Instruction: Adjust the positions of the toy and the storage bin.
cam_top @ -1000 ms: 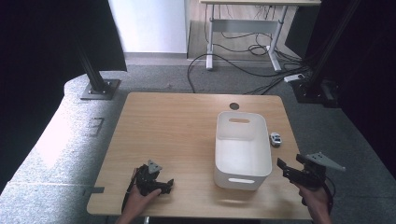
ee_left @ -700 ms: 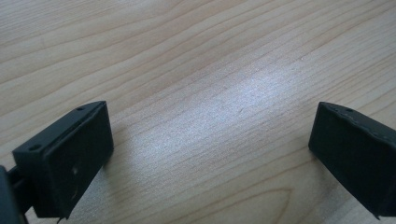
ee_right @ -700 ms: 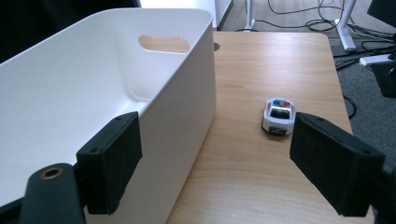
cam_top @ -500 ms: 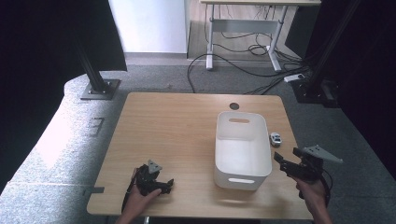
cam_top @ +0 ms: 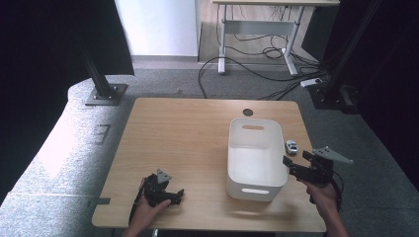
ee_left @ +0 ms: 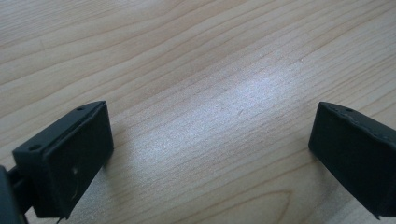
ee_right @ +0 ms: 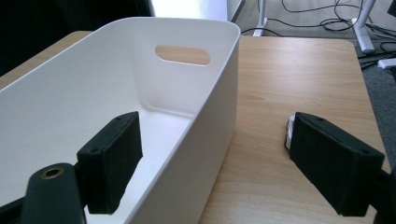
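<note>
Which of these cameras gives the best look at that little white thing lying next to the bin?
The high view: the small white object lies whole on the table, just right of the white bin. In the right gripper view only a sliver peeks out beside one black jaw. The left gripper view looks at bare wood.

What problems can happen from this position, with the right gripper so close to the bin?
1. The right gripper is open with one jaw over the white bin and one outside its wall; moving forward could push the light, empty bin.
2. The small white object lies beside the bin and is partly hidden behind the outer jaw, so it may be knocked away.
3. The left gripper rests open, away from the bin, so it cannot steady it.
</note>
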Demonstrator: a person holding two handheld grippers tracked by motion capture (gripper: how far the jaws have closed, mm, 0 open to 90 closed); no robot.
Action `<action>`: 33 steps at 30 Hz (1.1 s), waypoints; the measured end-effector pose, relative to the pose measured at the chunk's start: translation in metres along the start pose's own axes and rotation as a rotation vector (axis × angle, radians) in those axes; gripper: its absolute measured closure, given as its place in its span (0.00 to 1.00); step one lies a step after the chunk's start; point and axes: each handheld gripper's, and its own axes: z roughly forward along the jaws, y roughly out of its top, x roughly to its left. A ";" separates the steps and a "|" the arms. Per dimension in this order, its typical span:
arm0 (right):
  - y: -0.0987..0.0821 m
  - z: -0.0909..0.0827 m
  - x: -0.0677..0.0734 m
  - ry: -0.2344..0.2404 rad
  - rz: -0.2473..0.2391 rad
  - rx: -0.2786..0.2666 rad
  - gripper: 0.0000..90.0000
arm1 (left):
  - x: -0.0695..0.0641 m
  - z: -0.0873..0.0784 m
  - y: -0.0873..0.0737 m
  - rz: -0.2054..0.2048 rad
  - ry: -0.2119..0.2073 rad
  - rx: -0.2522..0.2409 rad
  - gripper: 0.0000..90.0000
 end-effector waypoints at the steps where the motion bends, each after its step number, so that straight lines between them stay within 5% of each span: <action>1: 0.001 0.002 0.001 0.001 0.000 0.001 0.19 | 0.000 0.000 0.000 0.000 0.000 0.000 0.00; 24: 0.002 0.034 0.003 -0.014 -0.016 0.054 0.23 | 0.000 0.000 0.000 0.001 -0.001 0.000 0.00; 33: -0.007 0.043 0.002 0.003 -0.004 0.078 0.35 | 0.000 0.000 0.000 0.002 -0.001 0.000 0.00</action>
